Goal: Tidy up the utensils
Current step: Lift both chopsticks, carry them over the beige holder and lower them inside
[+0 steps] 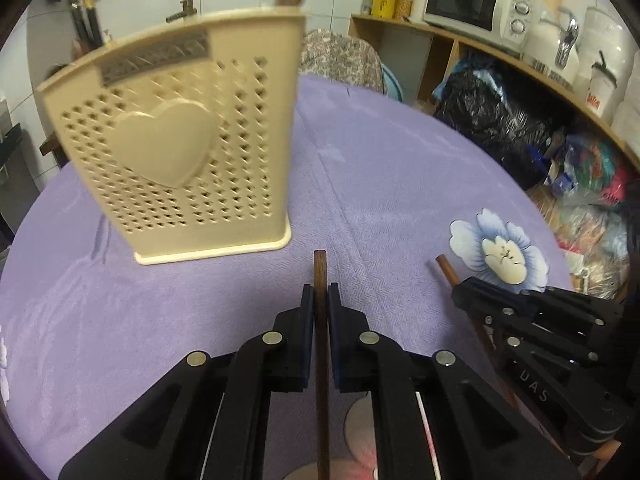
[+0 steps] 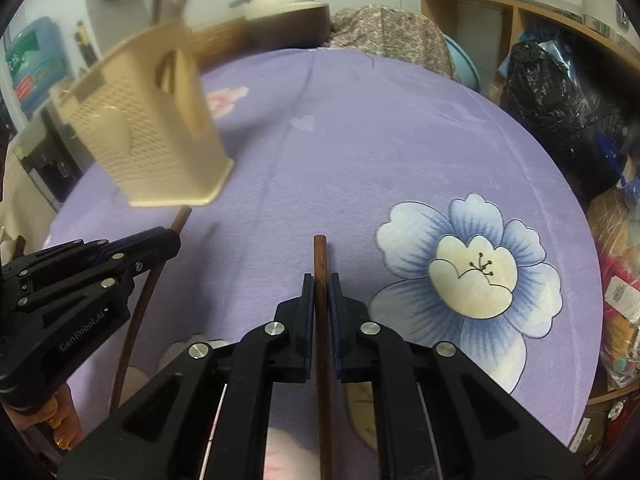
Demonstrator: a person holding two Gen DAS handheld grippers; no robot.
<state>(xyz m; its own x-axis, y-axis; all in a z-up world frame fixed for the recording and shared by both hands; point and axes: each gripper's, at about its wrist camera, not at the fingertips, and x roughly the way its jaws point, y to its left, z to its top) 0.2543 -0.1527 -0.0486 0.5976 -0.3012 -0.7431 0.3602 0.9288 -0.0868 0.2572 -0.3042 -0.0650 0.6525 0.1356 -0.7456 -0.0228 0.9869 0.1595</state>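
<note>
Left gripper (image 1: 320,292) clamped on a dark wooden chopstick (image 1: 320,268), jaws pressed flat against both sides of the stick; its blunt end sticks out a little past the fingertips, and the shaft runs back between the arms and out of the bottom of the left wrist view. Right gripper (image 2: 320,282) likewise clenched on a second dark chopstick (image 2: 320,256), same arrangement, tip just proud of the pads. Both grippers held over a round table under a lilac cloth (image 1: 380,184), side by side; each shows in the other's camera, the right one at the left view's right edge with its stick end poking out, the left one at the right view's left edge. Cream plastic utensil holder (image 1: 176,136) stands upright on the cloth ahead and to the left of both grippers, perforated front with a raised heart and a grey label near the rim; brown handles rise out of its top, blurred. Holder near the left gripper's stick tip but apart from it. Printed blue-and-white flower (image 2: 472,272) on the cloth just right of the right gripper. Beyond the table: wooden shelf with a white microwave (image 1: 468,4), black bin bag (image 1: 488,116) below it
</note>
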